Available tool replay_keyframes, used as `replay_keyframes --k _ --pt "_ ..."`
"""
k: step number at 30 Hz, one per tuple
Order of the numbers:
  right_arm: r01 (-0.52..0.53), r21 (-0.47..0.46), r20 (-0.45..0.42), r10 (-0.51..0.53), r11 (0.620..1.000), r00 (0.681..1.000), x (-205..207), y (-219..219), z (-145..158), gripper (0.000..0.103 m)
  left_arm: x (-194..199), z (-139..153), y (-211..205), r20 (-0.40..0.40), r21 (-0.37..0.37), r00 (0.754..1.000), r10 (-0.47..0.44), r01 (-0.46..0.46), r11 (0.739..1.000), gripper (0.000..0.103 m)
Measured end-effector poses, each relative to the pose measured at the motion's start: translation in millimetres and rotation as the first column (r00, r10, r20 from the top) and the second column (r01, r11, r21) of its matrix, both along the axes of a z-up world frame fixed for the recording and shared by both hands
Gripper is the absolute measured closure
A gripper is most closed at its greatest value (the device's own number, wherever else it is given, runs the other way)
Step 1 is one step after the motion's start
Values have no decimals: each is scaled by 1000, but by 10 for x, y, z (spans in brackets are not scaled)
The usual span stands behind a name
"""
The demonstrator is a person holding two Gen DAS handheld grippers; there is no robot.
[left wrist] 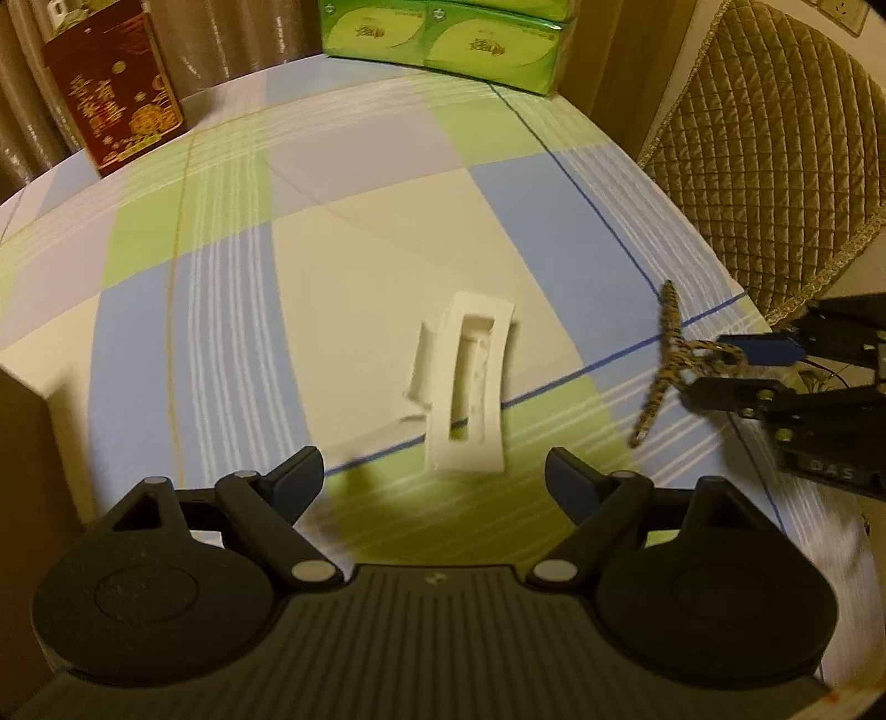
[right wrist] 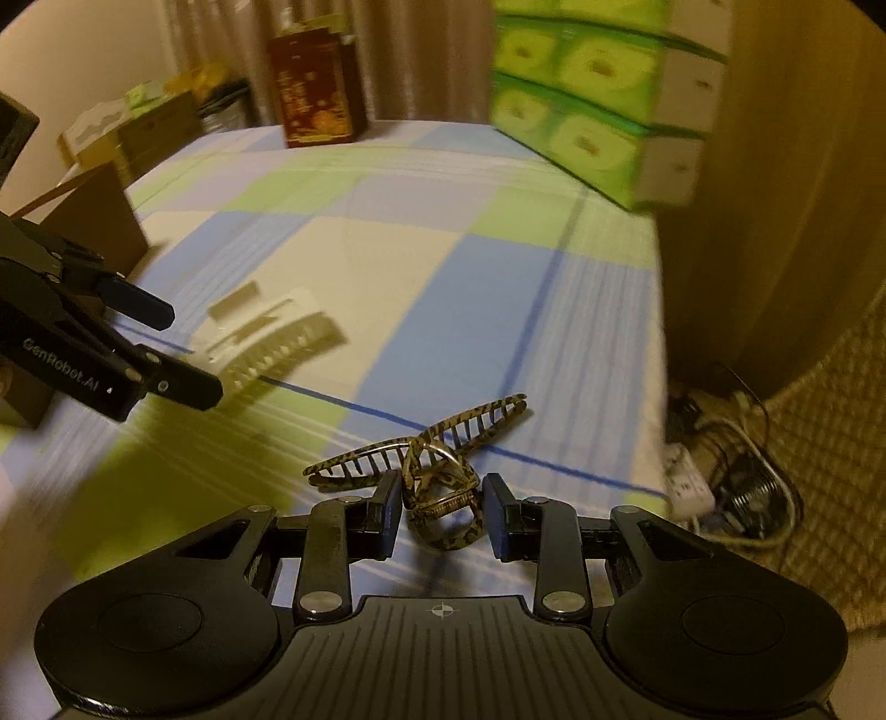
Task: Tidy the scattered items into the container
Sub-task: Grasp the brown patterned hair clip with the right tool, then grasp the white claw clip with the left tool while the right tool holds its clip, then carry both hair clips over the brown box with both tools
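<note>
A white moulded packaging tray [left wrist: 468, 387] lies on the checked tablecloth, just ahead of my left gripper [left wrist: 434, 476], which is open and empty above the cloth. The tray also shows in the right wrist view [right wrist: 271, 338]. My right gripper [right wrist: 443, 512] is shut on the hinge end of a leopard-pattern hair claw clip [right wrist: 437, 471], its toothed arms spread forward. From the left wrist view the clip [left wrist: 667, 354] hangs in the right gripper [left wrist: 720, 365] over the table's right edge. A brown cardboard box [right wrist: 105, 210] stands at the left.
A dark red tin [left wrist: 113, 91] and a green tissue pack [left wrist: 448, 41] stand at the table's far side. A quilted chair [left wrist: 775, 144] is beyond the right edge. A power strip and cables [right wrist: 720, 482] lie on the floor.
</note>
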State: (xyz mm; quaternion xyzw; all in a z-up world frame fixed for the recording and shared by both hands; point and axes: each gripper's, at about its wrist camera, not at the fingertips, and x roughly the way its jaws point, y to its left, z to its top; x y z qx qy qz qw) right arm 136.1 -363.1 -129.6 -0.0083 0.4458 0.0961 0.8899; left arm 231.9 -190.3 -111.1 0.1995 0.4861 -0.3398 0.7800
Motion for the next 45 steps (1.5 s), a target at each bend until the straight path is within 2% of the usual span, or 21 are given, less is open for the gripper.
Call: replay_keyframes --k 7,10,12,16,18,24,34,35,36,38,40,41,42,45 --pt "42 10 -7 -42 999 999 -104 -167 28 74 137 -128 -240 18 -3 999 -32 32 999 22" --pt "40 18 -9 -40 999 999 -120 -174 28 74 200 -189 -306 23 4 999 -32 32 999 33" --pt "44 25 -5 -44 999 999 -134 -177 22 74 222 -223 -322 29 3 999 -38 38 999 49" --pt "50 15 0 -50 999 999 -117 -161 -3 68 202 -222 -311 49 -16 997 -59 60 998 63" --pt "48 11 4 -48 999 999 -107 -151 -4 61 176 -219 -295 64 -10 996 -62 63 998 64" --pt "34 1 11 -34 999 999 -49 -114 -10 61 111 -201 -150 78 7 997 -28 28 1000 66" --pt "7 -5 5 -7 1000 1000 36 -43 -68 61 -117 -198 245 33 19 999 12 -13 1000 66" --pt "6 -8 3 -6 1000 1000 41 -38 -77 61 -119 -196 259 29 14 999 17 -17 1000 64" --pt "6 -12 3 -6 1000 1000 45 -34 -84 61 -116 -197 262 19 5 1000 18 -18 1000 54" --pt "6 -19 3 -6 1000 1000 45 -21 -92 61 -101 -198 259 18 -14 999 26 -26 1000 50" --pt "5 -26 5 -4 1000 1000 30 -4 -91 67 -97 -217 236 31 -11 999 23 -23 1000 53" --pt "3 -36 6 -3 999 1000 22 6 -90 75 -93 -231 225 33 -8 999 19 -19 1000 57" --pt "1 -39 4 -1 999 1000 16 12 -89 75 -95 -236 224 34 -14 999 14 -14 1000 62" --pt "-3 -49 -2 3 999 1000 -16 46 -85 76 -122 -231 227 45 -13 999 5 -5 1000 63"
